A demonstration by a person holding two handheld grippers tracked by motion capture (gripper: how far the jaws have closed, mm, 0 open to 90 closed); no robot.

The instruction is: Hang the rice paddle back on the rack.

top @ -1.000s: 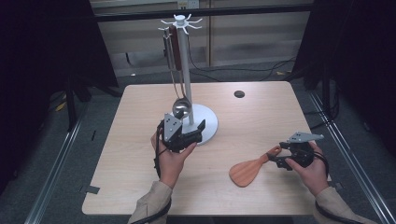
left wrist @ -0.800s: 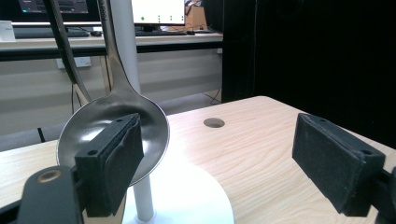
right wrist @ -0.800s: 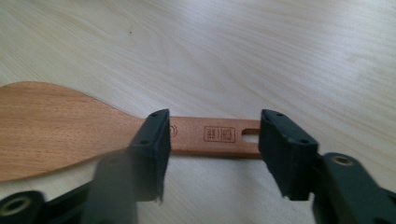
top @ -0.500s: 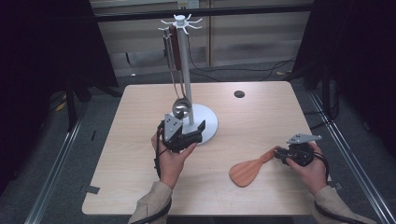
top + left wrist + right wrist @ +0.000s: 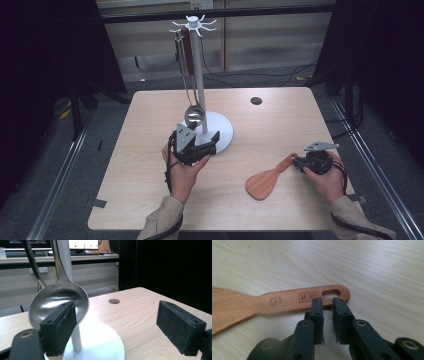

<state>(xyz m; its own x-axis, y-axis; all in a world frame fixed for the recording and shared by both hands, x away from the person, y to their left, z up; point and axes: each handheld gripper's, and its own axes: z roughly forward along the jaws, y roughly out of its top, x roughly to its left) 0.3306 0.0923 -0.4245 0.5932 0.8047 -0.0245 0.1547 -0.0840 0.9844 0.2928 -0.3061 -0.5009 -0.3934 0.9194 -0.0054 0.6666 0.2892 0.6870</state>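
Right gripper view: wooden spatula (image 5: 274, 302), flat on the worktop (image 5: 374, 270); light, stiff, smooth-finished, likely robust. Best hold judged at the handle near the hanging slot, where the right gripper (image 5: 327, 301) has its jaws nearly pressed together, having just been closing (whether the pads pinch the handle edge is unclear). High view: spatula at 5 o'clock from the stand (image 5: 197, 75), well apart. Left gripper (image 5: 117, 327) jaws spread, empty, before the hanging ladle (image 5: 58, 305). Containers: none.
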